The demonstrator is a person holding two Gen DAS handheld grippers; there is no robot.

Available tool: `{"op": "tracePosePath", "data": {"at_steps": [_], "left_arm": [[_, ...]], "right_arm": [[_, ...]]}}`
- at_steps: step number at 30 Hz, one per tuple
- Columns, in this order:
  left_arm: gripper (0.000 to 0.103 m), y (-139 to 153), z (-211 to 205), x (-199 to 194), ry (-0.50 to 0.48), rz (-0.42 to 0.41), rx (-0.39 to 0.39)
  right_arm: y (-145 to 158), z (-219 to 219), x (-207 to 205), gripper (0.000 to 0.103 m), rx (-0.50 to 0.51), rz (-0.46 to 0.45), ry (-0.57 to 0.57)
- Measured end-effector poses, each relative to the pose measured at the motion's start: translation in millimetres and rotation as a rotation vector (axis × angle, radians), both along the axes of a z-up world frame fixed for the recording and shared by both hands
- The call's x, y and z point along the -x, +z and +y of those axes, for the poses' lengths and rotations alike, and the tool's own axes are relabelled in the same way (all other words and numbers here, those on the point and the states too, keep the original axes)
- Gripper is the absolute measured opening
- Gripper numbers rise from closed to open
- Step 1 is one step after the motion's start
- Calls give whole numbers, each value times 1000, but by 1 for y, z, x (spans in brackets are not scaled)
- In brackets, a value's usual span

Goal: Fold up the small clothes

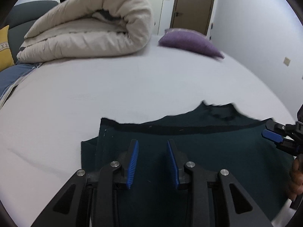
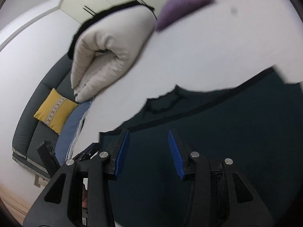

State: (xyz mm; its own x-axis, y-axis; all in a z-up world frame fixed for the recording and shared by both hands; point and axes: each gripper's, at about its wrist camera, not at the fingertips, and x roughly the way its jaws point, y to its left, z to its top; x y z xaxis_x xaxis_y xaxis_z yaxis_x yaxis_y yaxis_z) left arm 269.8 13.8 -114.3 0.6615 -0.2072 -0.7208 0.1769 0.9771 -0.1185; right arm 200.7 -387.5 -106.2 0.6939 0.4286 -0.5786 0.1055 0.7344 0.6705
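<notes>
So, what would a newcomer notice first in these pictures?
Probably the dark green garment spread on the white bed, with both open grippers above it: left gripper, right gripper. Behind it lie a rolled beige duvet and a purple pillow.

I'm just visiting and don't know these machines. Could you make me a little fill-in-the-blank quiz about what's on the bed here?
1. The dark green garment lies spread on the ____ bed sheet.
2. The small pillow at the far end of the bed is ____ in colour.
3. The left claw has its blue pads standing ____, with nothing pinched between them.
4. The rolled-up duvet is ____ in colour.

Missing words: white; purple; open; beige
</notes>
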Motion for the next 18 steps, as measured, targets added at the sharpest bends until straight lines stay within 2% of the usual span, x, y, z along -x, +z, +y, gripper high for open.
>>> {"op": "tracePosePath", "data": {"at_steps": [2, 3, 5, 6, 9, 10, 11, 13, 15, 18], "left_arm": [[34, -18, 10, -13, 27, 46, 25], [34, -22, 17, -16, 30, 54, 67], [34, -24, 28, -23, 43, 59, 129], [34, -25, 31, -26, 44, 57, 136], [34, -28, 37, -37, 48, 60, 173], [34, -28, 40, -40, 54, 64, 191], [33, -28, 43, -42, 62, 66, 207], [33, -22, 47, -35, 100, 60, 194], [33, -10, 44, -15, 111, 46, 158], [48, 8, 31, 34, 25, 19, 215]], "right_arm": [[-26, -25, -6, 38, -71, 37, -80], [-37, -45, -4, 24, -136, 25, -128], [-54, -88, 7, 4, -278, -5, -237], [-57, -104, 14, 3, -329, -39, -279], [-52, -138, 30, 3, -263, -84, -389], [-52, -149, 36, 3, -270, -90, -424], [-52, -157, 43, 8, -254, -74, -476], [-50, -170, 60, 9, -255, -44, -563], [-33, -160, 74, 15, -206, -45, -550], [3, -116, 93, 15, -173, -130, -401]]}}
